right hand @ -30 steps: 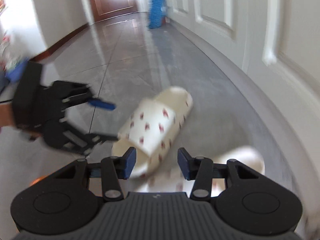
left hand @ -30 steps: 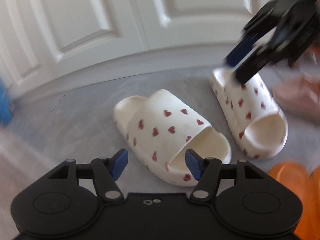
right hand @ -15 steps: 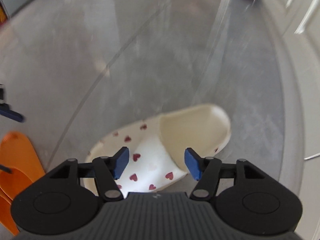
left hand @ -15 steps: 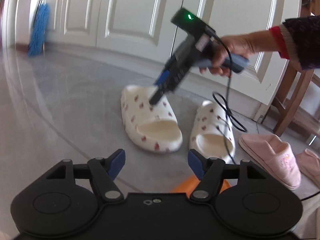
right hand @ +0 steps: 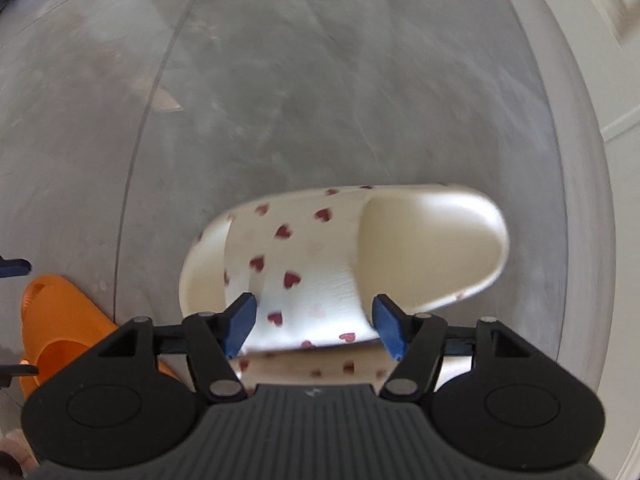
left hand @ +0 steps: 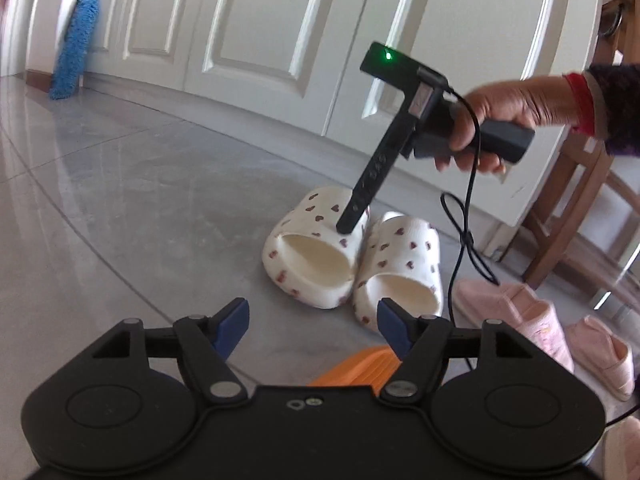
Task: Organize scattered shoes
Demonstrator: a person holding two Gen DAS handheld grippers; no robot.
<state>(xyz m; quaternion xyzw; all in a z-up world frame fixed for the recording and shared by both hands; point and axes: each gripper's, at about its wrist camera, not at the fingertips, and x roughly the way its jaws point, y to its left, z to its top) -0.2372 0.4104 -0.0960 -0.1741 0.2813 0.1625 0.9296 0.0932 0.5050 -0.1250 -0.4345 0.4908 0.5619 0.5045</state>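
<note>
While the right claw (right hand: 314, 326) opens above the heart slipper (right hand: 344, 252), pairing looks done; left claw (left hand: 312, 328) apart, empty; orange slipper (right hand: 60, 320) next

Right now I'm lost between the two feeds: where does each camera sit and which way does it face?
Left wrist: on the left tongs, looking slantwise down over the floor at the heart slippers, pink slippers and white doors; the right hand shows.
Right wrist: on the right tongs, jaws opening, facing straight down at one heart slipper; no hand visible.
Shared: heart slippers, orange slipper.
</note>
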